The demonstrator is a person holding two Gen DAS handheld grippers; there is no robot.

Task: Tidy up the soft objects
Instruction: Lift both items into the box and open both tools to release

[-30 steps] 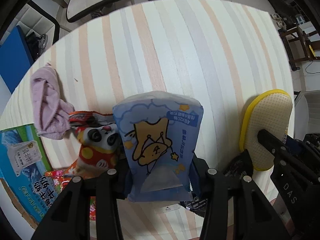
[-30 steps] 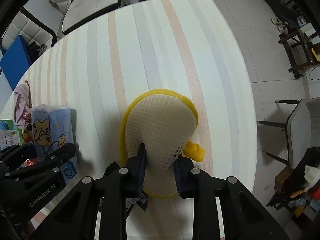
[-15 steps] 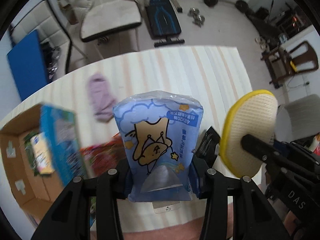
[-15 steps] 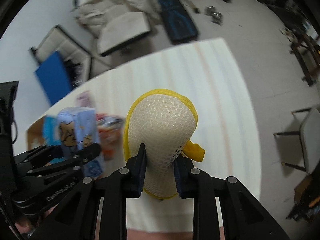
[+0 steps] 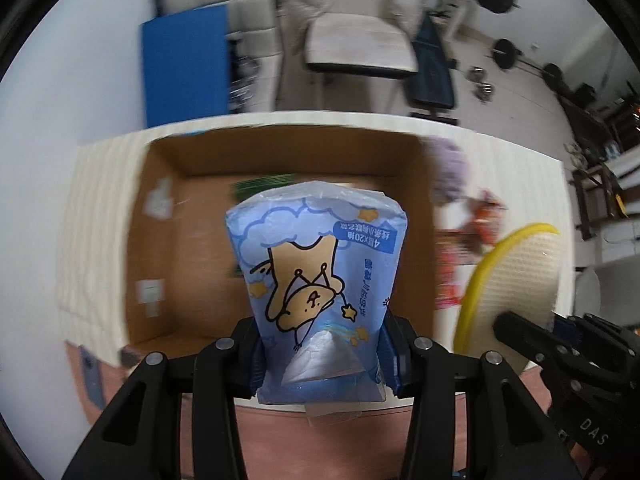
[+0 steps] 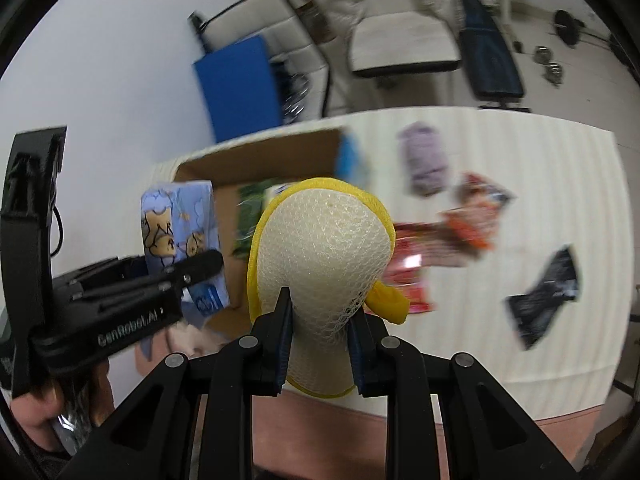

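Gripping near its lower end, the left gripper was clamped on a blue tissue pack printed with a cartoon bear, its two fingers pressed against the pack's sides. The pack stood upright between them, held in the air in front of an open cardboard box. To the side, the right gripper was likewise closed on a mesh sponge with a yellow rim, pinching its narrow lower part so that the wide rounded end rose above the fingers; a yellow loop stuck out at one side. From the right wrist view the left gripper and its tissue pack appeared off to the left, level with the box's near edge.

Beyond both held things lay the striped table. The box sat on its left part, with something green blurred inside. Further right on the table were red snack packets, a black packet lying apart from them, and a lilac cloth bunched near the far edge, just beside the box's blue outer side. Behind the table stood a blue panel and a cream chair, both blurred.
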